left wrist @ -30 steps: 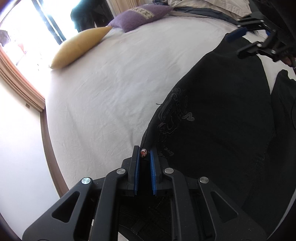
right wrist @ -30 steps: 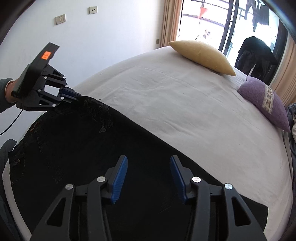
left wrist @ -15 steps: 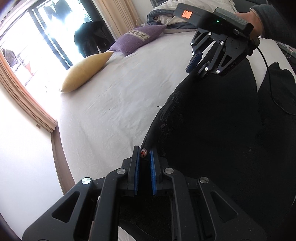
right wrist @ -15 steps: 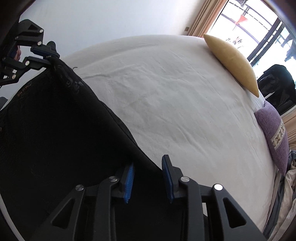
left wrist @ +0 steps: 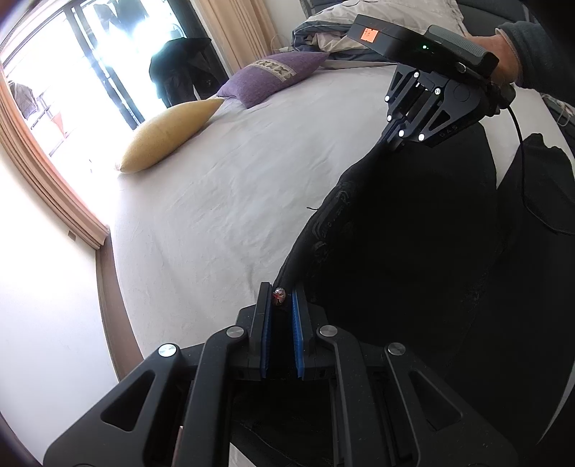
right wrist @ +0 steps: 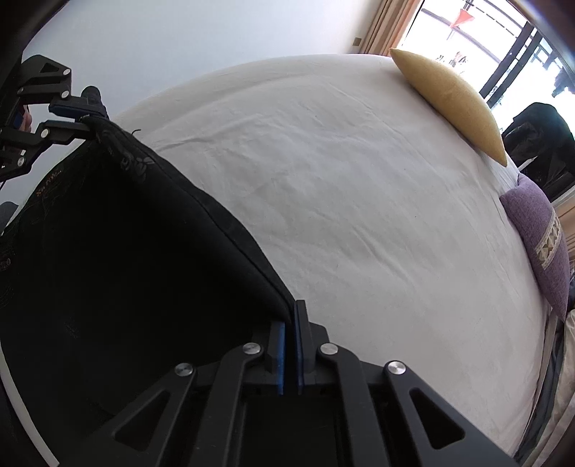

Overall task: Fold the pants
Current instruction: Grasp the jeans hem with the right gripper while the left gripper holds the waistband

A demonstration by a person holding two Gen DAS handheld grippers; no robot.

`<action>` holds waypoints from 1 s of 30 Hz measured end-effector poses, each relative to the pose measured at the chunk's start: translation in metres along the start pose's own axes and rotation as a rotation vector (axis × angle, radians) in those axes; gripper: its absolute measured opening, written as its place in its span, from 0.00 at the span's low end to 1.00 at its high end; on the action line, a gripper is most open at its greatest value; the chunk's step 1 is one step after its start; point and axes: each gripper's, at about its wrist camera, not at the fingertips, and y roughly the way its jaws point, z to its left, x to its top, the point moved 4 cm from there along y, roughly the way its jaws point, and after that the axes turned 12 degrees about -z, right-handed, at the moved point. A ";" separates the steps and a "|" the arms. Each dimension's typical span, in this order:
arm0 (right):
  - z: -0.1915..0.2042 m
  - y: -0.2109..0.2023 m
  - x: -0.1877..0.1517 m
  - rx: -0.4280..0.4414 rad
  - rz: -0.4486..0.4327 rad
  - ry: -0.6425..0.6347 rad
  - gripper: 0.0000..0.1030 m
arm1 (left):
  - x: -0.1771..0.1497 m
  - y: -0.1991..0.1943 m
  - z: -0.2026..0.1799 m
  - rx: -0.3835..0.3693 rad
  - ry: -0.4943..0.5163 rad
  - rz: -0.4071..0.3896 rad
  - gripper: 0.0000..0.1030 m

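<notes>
Black pants [left wrist: 413, 230] hang stretched between my two grippers above a white bed. My left gripper [left wrist: 280, 298] is shut on one corner of the pants' upper edge, beside a small red button [left wrist: 279, 295]. My right gripper [right wrist: 290, 316] is shut on the other corner of that edge [right wrist: 201, 208]. In the left wrist view the right gripper [left wrist: 391, 138] shows at the upper right, pinching the cloth. In the right wrist view the left gripper [right wrist: 90, 115] shows at the upper left, also pinching it. The lower pants [right wrist: 90, 269] drape down.
The white bed sheet [left wrist: 222, 201] spreads beyond the pants. A yellow pillow [left wrist: 169, 134] and a purple pillow [left wrist: 273, 75] lie at its far side by the window. Rumpled bedding [left wrist: 323, 32] is piled behind. A second dark cloth [left wrist: 539, 194] lies at the right.
My right gripper has closed from open onto the pants' edge and lifted it. The cloth now hangs taut between both grippers. My left gripper kept its grip.
</notes>
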 end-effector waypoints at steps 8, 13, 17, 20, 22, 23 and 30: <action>0.004 -0.032 0.003 -0.023 -0.101 0.173 0.03 | 0.004 -0.019 -0.003 0.008 -0.073 -0.021 0.09; 0.028 -0.052 -0.004 -0.037 -0.144 0.237 0.03 | 0.007 -0.040 -0.022 -0.014 -0.126 -0.046 0.09; 0.050 -0.067 -0.016 -0.035 -0.179 0.285 0.04 | 0.002 -0.058 -0.048 -0.041 -0.154 -0.052 0.09; 0.062 -0.082 -0.025 -0.052 -0.210 0.324 0.04 | -0.003 -0.072 -0.068 -0.055 -0.164 -0.051 0.09; 0.075 -0.093 -0.029 -0.080 -0.224 0.308 0.04 | -0.006 -0.081 -0.079 -0.060 -0.171 -0.053 0.09; 0.082 -0.098 -0.031 -0.085 -0.230 0.304 0.04 | -0.008 -0.087 -0.084 -0.063 -0.174 -0.056 0.09; 0.146 -0.127 -0.070 -0.126 -0.215 0.210 0.03 | -0.045 -0.123 -0.120 -0.136 -0.161 -0.034 0.09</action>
